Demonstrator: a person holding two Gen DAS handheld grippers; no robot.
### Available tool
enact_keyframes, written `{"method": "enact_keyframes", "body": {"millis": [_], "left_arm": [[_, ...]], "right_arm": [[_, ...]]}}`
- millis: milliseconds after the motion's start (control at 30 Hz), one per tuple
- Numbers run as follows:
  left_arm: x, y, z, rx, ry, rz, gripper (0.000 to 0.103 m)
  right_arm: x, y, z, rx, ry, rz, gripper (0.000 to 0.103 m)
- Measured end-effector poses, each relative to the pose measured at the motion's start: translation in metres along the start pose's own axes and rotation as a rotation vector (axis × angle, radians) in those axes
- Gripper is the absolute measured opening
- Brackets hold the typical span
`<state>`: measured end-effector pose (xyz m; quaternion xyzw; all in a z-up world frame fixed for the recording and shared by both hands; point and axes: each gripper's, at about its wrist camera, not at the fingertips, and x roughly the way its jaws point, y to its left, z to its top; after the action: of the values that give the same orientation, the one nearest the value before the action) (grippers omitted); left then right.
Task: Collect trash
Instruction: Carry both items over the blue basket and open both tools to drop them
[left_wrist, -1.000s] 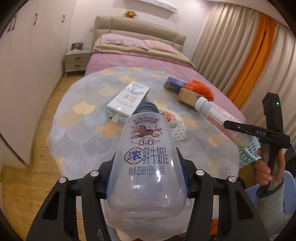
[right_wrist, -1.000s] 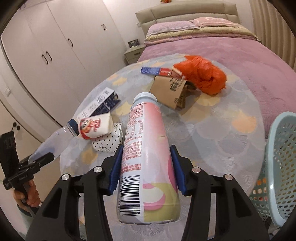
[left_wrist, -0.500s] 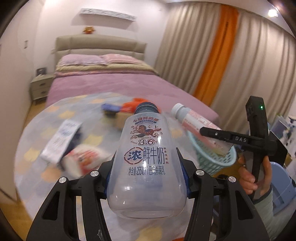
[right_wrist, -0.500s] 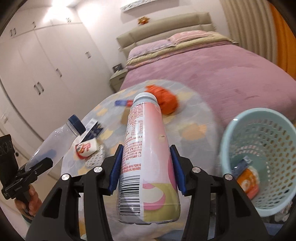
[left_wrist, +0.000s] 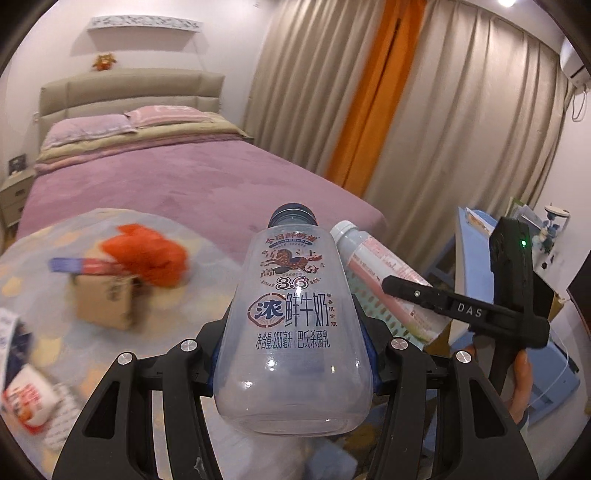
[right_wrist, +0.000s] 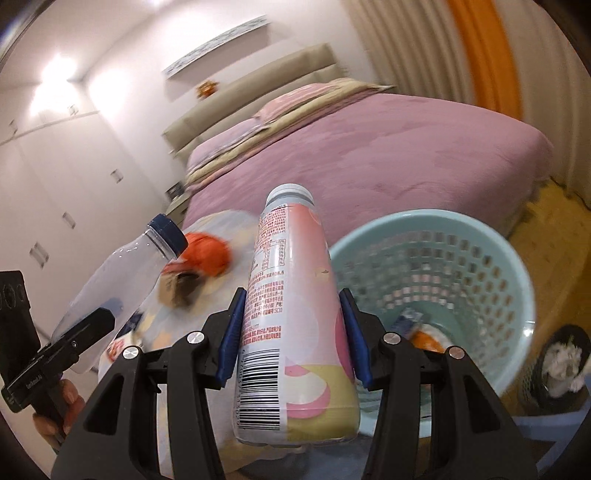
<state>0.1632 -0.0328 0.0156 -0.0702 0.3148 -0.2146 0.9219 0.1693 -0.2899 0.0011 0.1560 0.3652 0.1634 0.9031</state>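
My left claw (left_wrist: 291, 354) clamps the clear bottle (left_wrist: 293, 317), my right claw (right_wrist: 291, 328) the pink bottle (right_wrist: 295, 314). The bin (right_wrist: 517, 280) waits at two o'clock; releasing early could drop them outside its rim.

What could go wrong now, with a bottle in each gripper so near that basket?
1. The clear milk bottle and the pink bottle are close side by side; they might knock together over the teal basket.
2. Each is pinched only near its base by the left gripper and right gripper, so one could swing or slip.
3. Dropped early, a bottle may hit the rim and miss.
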Motion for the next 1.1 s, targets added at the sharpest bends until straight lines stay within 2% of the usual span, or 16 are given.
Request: {"method": "enact_keyframes", "body": {"millis": [300, 633, 833, 1100], "left_arm": [[0.076, -0.029, 0.008, -0.005, 0.061, -0.066, 0.053], [0.149, -0.031, -0.009, -0.057, 0.184, -0.071, 0.053], [0.167, -0.037, -0.019, -0.055, 0.242, -0.082, 0.056], [0.152, -0.036, -0.015, -0.042, 0.206, -0.075, 0.064]], "right_arm": [[0.006, -0.052, 0.000, 0.089, -0.024, -0.165, 0.046], [0.018, -0.086, -0.005, 0.158, -0.006, -0.223, 0.046], [0.023, -0.093, -0.007, 0.176, 0.005, -0.225, 0.046], [0.035, -0.087, -0.008, 0.166, 0.033, -0.224, 0.047]]}}
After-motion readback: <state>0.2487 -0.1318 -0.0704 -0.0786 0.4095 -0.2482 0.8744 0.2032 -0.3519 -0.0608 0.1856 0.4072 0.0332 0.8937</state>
